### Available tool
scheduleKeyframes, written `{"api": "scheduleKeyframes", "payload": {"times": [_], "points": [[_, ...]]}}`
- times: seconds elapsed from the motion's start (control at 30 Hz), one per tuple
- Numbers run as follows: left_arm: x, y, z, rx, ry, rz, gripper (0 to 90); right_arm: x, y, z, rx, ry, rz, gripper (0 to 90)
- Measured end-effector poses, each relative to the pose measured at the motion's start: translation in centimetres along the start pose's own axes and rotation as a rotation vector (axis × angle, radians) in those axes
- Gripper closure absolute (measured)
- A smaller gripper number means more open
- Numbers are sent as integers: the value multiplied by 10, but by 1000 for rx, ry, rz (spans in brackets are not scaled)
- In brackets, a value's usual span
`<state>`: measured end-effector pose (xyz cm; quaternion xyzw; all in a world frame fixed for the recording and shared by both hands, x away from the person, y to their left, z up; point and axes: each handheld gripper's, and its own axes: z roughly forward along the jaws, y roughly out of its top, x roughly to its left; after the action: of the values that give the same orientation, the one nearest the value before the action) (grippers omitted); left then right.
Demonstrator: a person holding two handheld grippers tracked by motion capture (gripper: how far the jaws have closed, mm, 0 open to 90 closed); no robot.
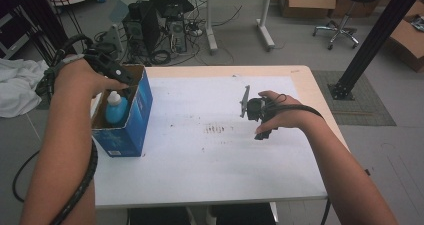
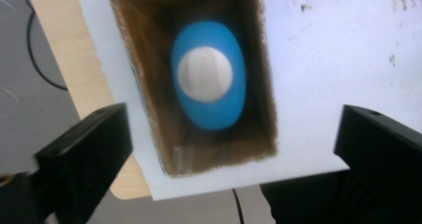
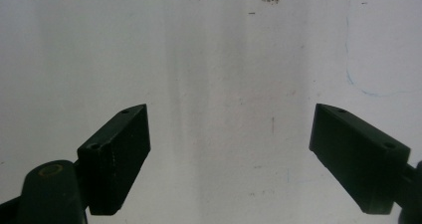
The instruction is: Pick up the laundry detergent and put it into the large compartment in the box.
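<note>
A blue bottle [image 1: 116,110] with a white cap stands upright inside an open blue cardboard box [image 1: 131,120] at the table's left edge. My left gripper [image 1: 117,77] hovers right above the box's opening. The left gripper view looks straight down on the bottle [image 2: 209,74] in the box [image 2: 144,84], and the left gripper [image 2: 234,149] is open with nothing between its jaws. My right gripper [image 1: 260,120] hangs over the white table top right of centre. In its own view the right gripper [image 3: 229,154] is open and empty above the bare surface.
The white mat [image 1: 210,150] on the wooden table [image 1: 305,85] carries a few brown stains [image 1: 215,130]. Beyond the table's far edge stand a computer tower [image 1: 150,27], cables, a desk leg, a stool [image 1: 342,15] and cardboard boxes. A black post [image 1: 372,40] rises at the right.
</note>
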<state>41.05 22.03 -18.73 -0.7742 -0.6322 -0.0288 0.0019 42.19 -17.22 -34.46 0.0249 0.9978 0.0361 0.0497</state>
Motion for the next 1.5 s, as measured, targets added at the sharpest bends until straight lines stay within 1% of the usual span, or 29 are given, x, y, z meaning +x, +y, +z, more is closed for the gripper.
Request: {"api": "scheduleKeyframes", "payload": {"times": [0.03, 0.17, 0.3, 0.33, 0.37, 0.47, 0.5, 0.53, 0.57, 0.63, 0.67, 0.7, 0.8, 0.83, 0.87, 0.9, 0.93, 0.97, 1.0, 1.03, 1.07, 1.13, 1.17, 1.2, 1.3, 1.33, 1.37, 1.47, 1.5], "points": [[-2, 0, -1, -1, -6, 14, 1, 0, 0, 0, 2, -1, -1, 166], [-5, -1, -4, -12, 0, 27, 1, 1, 0, 0, 1, -1, -1, 166], [-9, -2, -9, -24, 1, 61, 1, 2, 1, -1, 1, -1, -5, 166], [-12, -2, -12, -37, -1, 88, 1, 3, 1, -2, 0, -3, -6, 166], [-12, -2, -12, -37, -1, 88, 1, 3, 0, -3, 0, -3, -8, 166], [-19, -2, -16, -58, -2, 146, 1, 4, -2, -4, -1, -4, -2, 166], [-25, -2, -19, -70, -3, 194, 1, 4, -3, -5, 1, -5, -2, 166], [-25, -2, -19, -70, -3, 194, 1, 4, -3, -5, 1, -5, -2, 166], [-33, -3, -22, -79, -7, 258, 1, 4, -4, -6, 1, -8, -1, 166], [-40, -3, -24, -84, -15, 321, 1, 4, -6, -8, 0, -8, 2, 166], [-40, -3, -24, -84, -15, 321, 1, 4, -6, -8, 0, -8, 2, 166], [-45, -4, -26, -94, -16, 352, 1, 4, -8, -10, -4, -8, 6, 166], [-63, -5, -32, -143, -39, 495, 1, 4, -10, -11, -3, -9, 6, 166], [-63, -5, -32, -143, -39, 495, 1, 4, -10, -11, -3, -9, 6, 166], [-71, -7, -34, -158, -38, 576, 1, 4, -11, -12, 0, -8, 8, 166], [-71, -7, -34, -158, -38, 576, 1, 4, -11, -12, 0, -8, 8, 166], [-81, -8, -34, -164, -48, 653, 1, 4, -12, -13, 2, -8, 10, 166], [-85, -9, -35, -168, -53, 686, 1, 4, -12, -13, 4, -8, 11, 166], [-85, -9, -35, -168, -53, 686, 1, 4, -12, -14, 5, -7, 12, 166], [-93, -10, -35, -174, -72, 762, 1, 4, -12, -14, 6, -6, 12, 166], [-96, -11, -35, -176, -83, 789, 1, 4, -12, -15, 7, -5, 12, 166], [-106, -13, -33, -190, -78, 885, 1, 4, -12, -15, 12, -2, 13, 166], [-106, -13, -33, -190, -78, 885, 1, 4, -13, -16, 16, -1, 14, 166], [-114, -16, -28, -186, -78, 950, 1, 3, -13, -17, 17, 0, 17, 166], [-124, -19, -20, -175, -72, 1053, 1, 2, -14, -19, 19, 0, 17, 166], [-124, -19, -20, -175, -72, 1053, 1, 2, -14, -19, 21, -1, 17, 166], [-130, -21, -15, -164, -70, 1109, 1, 1, -14, -20, 22, -3, 19, 166], [-137, -24, -7, -143, -69, 1171, 1, -1, -16, -20, 25, -3, 21, 166], [-137, -24, -7, -143, -69, 1171, 1, -1, -16, -20, 25, -3, 21, 166]]}}
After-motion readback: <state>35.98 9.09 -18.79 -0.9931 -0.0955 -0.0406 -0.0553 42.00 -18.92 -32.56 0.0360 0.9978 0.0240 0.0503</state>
